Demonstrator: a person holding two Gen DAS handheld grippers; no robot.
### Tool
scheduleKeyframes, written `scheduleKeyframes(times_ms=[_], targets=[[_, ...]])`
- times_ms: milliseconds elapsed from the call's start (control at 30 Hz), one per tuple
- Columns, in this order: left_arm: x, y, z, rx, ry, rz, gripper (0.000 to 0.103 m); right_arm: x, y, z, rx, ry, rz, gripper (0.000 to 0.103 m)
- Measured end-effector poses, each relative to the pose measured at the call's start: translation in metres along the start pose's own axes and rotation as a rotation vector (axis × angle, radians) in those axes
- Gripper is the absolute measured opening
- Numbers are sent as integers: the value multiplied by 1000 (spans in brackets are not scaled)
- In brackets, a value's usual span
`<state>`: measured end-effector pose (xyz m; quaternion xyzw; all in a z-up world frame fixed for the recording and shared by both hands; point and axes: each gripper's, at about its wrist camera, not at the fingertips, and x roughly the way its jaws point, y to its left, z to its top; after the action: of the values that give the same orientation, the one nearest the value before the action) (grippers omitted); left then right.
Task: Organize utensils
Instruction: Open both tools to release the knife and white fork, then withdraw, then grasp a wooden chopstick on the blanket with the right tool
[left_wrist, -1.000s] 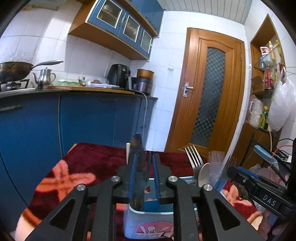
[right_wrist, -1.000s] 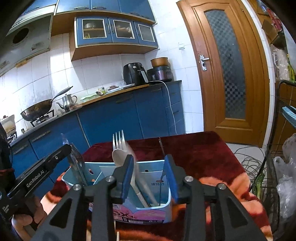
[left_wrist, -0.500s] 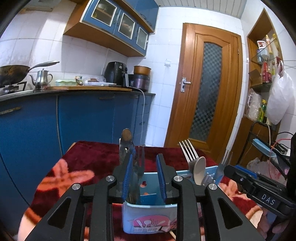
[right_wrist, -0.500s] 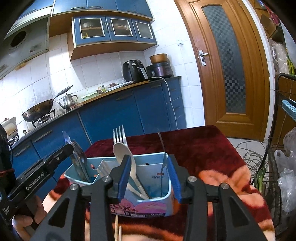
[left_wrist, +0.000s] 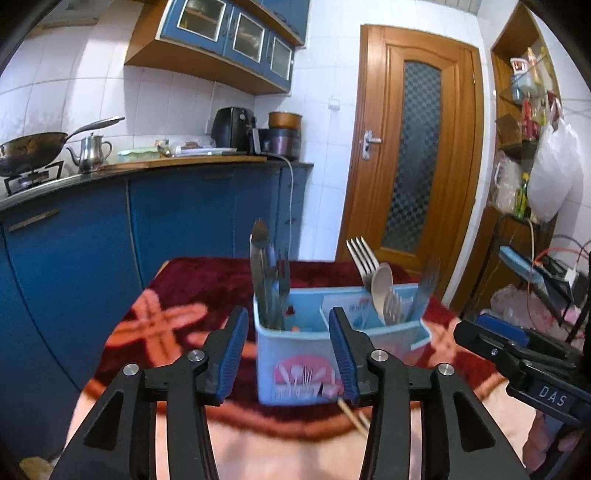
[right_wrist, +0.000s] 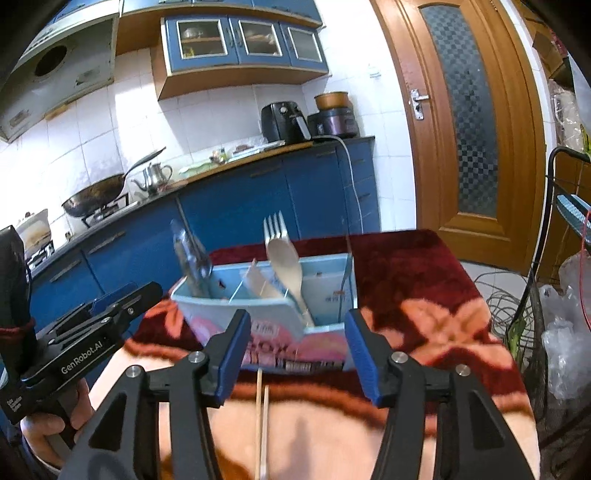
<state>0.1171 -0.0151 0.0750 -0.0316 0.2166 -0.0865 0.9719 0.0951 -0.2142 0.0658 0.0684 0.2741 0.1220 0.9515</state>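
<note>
Before caddy (left_wrist: 295, 365), both hand-held grippers (left_wrist: 286, 354) (right_wrist: 295, 356) opening, empty

I see my left tool (left_wrist: 287, 349) with its jaws apart and nothing between the blue pads; they have just been opening. My right tool (right_wrist: 297, 349) is the same, jaws spread, nothing gripped, just opening too. Both point slightly downward, side by side.

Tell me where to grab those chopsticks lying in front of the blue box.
Take the chopsticks at mid-length from above, jaws across the pair. They lie flat and side by side on the blanket, far tips against the utensil box, so an end approach is blocked.
</note>
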Motion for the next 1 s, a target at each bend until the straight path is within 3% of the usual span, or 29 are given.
scheduleKeyframes(times_ms=[267,733,1000], targets=[[-17,3,-25,-29,111,10,54,-6,4,-25,-16,125,23,61],[-25,15,-57,-55,221,36,60,11,5,-61,-65,343,26,61],[-20,24,-69,-77,263,45,60,23,12,-71,-104,425,30,45]])
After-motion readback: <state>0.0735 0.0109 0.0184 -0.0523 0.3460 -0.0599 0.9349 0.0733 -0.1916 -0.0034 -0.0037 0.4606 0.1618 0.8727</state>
